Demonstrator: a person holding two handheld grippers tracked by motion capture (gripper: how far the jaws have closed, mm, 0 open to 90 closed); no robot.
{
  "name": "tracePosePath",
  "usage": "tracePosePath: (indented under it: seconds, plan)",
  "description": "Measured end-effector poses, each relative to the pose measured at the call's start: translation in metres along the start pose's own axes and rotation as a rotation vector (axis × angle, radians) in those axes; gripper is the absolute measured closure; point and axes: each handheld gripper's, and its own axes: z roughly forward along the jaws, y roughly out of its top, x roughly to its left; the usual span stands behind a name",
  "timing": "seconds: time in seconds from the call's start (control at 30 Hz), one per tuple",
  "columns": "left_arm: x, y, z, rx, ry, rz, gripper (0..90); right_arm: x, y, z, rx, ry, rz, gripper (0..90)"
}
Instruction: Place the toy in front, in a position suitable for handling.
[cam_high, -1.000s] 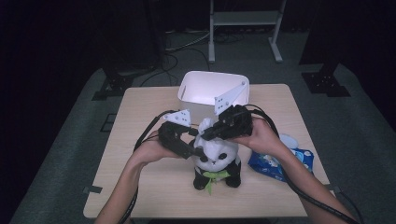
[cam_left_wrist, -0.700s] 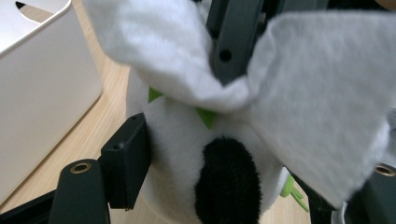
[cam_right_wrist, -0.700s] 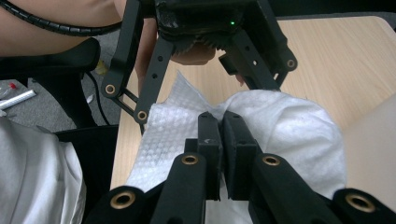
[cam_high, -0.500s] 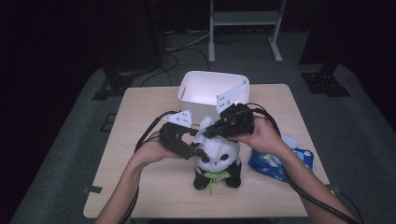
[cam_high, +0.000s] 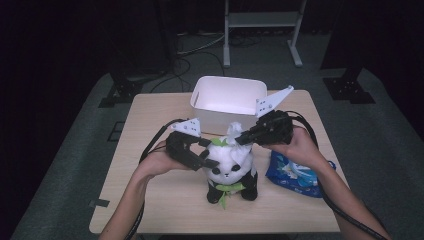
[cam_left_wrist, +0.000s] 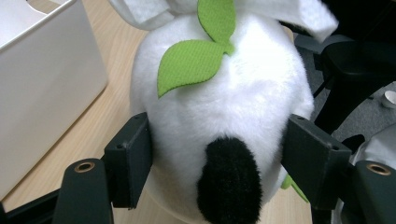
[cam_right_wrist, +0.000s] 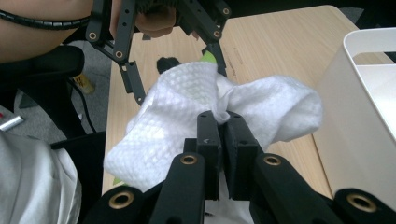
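Observation:
A black-and-white panda plush (cam_high: 231, 171) sits upright on the wooden table (cam_high: 160, 200), with green felt leaves (cam_left_wrist: 196, 60) on its head. My left gripper (cam_high: 204, 159) comes in from the left and is shut on the panda's head (cam_left_wrist: 224, 112), one pad against each side of the fur. My right gripper (cam_high: 242, 140) reaches in from the right, shut on a white cloth wipe (cam_right_wrist: 187, 112). That wipe (cam_high: 233, 131) lies bunched on top of the head. The left gripper (cam_right_wrist: 173, 60) appears beyond the wipe in the right gripper view.
A white open bin (cam_high: 227, 97) stands just behind the panda, close to both grippers, and appears as a white wall (cam_left_wrist: 42, 84) in the left gripper view. A blue wipes pack (cam_high: 295, 175) lies at the right under the right forearm. Cables trail from both grippers.
My right gripper has slid a little to the right across the top of the panda's head, taking the white wipe with it. The left gripper and the panda have stayed put.

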Motion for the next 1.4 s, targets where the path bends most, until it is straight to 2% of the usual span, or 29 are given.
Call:
tracePosePath:
  seconds: [0.43,0.6,0.9,1.4]
  plan:
    - [0.003,-0.009,-0.008,-0.006,0.007,-0.027,29.0,-0.008,-0.024,-0.002,-0.008,-0.002,0.049,84.6]
    - [0.004,-0.012,-0.011,-0.008,0.011,-0.033,29.0,-0.011,-0.038,-0.004,-0.003,-0.006,0.078,84.5]
    - [0.004,-0.016,-0.014,-0.012,0.02,-0.042,28.9,-0.015,-0.071,-0.012,-0.004,-0.026,0.14,84.4]
    - [0.003,-0.015,-0.013,-0.008,0.02,-0.046,28.9,-0.023,-0.14,-0.039,-0.003,-0.103,0.267,84.1]
